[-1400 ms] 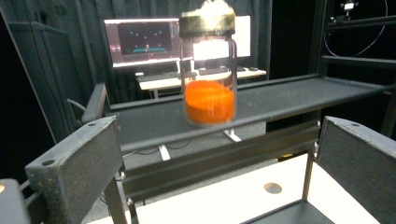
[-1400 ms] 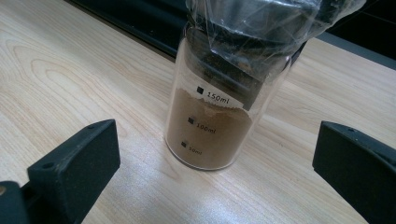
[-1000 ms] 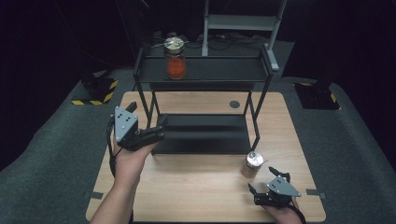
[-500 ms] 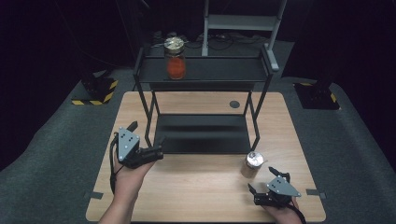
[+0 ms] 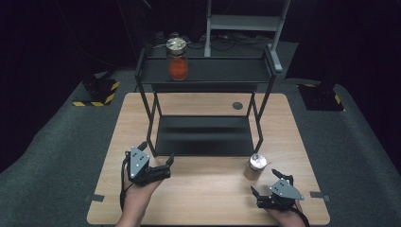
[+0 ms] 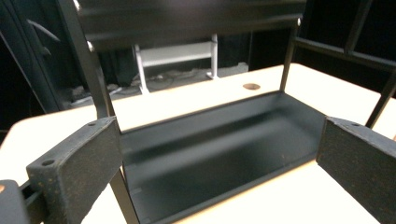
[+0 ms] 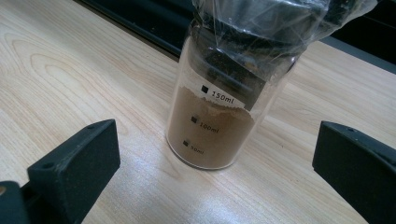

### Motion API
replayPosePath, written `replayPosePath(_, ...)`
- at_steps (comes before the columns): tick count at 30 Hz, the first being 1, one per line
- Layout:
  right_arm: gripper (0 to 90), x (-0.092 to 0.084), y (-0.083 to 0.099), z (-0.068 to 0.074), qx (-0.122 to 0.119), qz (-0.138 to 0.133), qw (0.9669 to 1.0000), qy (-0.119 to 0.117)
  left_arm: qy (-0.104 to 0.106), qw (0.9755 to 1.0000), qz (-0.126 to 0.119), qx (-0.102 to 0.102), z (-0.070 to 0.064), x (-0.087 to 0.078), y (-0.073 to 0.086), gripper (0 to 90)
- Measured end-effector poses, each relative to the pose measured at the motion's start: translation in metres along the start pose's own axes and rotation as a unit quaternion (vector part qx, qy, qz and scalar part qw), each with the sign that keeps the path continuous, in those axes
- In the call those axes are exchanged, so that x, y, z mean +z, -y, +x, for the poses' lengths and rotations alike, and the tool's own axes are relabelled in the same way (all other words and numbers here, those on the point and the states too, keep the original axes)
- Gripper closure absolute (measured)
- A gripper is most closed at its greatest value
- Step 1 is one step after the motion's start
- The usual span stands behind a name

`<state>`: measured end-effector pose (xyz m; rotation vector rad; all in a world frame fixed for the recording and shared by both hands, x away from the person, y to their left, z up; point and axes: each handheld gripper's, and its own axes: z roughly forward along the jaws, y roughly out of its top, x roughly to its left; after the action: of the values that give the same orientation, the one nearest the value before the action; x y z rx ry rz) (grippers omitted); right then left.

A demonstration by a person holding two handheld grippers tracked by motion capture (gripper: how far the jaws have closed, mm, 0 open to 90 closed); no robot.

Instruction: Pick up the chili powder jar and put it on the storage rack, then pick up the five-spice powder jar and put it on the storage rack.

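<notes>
The jar of brown powder stood upright on the worktop, just in front of the rack's lower shelf near its right leg, its top wrapped in clear film. My right gripper sat low on the worktop just short of it, jaws spread wide with the jar framed between them in the right gripper view, touching nothing. On the rack's top shelf a second jar with orange contents stood at the left end. By my judgement that one was already dealt with and the brown jar remained: it had yet to be gripped, lifted and, I supposed, set on a shelf, so the work was about halfway.

My left gripper rested at the worktop's front left, jaws wide and holding nothing, pointed at the bare lower shelf. Compared with a second earlier it had drawn back from beside the rack's left leg toward the near edge and dropped lower. My right gripper and both jars had not shifted.
</notes>
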<state>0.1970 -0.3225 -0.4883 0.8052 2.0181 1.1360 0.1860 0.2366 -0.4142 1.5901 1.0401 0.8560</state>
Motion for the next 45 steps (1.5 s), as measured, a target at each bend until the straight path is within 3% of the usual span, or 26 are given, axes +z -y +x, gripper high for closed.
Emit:
replayPosePath(10,0.0,0.0,0.0,0.001,-0.002,0.0,1.0,0.002,-0.003,0.9991,0.042,-0.001,-0.005,0.003,0.035,0.4)
replayPosePath(20,0.0,0.0,0.0,0.003,-0.004,0.001,1.0,0.006,-0.003,0.9948,0.101,0.009,-0.006,0.007,0.064,0.4)
replayPosePath(25,0.0,0.0,-0.001,0.004,-0.003,0.001,1.0,0.009,-0.004,0.9916,0.127,0.022,-0.008,0.013,0.065,0.3)
replayPosePath(27,0.0,0.0,0.0,0.004,-0.002,0.001,1.0,0.009,-0.004,0.9917,0.124,0.034,-0.01,0.013,0.065,0.4)
replayPosePath(32,0.0,0.0,-0.001,0.004,0.001,0.003,0.9999,0.013,-0.008,0.9867,0.143,0.076,-0.02,0.017,0.06,0.4)
replayPosePath(35,0.0,0.0,-0.001,0.005,0.001,0.002,0.9999,0.014,-0.008,0.9873,0.14,0.074,-0.021,0.015,0.062,0.6)
replayPosePath(39,0.0,0.0,0.0,0.004,0.0,0.0,0.9999,0.013,-0.014,0.9862,0.146,0.077,-0.023,0.017,0.06,0.6)
replayPosePath(45,0.0,-0.001,0.001,0.003,0.014,-0.002,0.9998,0.016,-0.006,0.9826,0.15,0.11,-0.028,0.018,0.06,0.7)
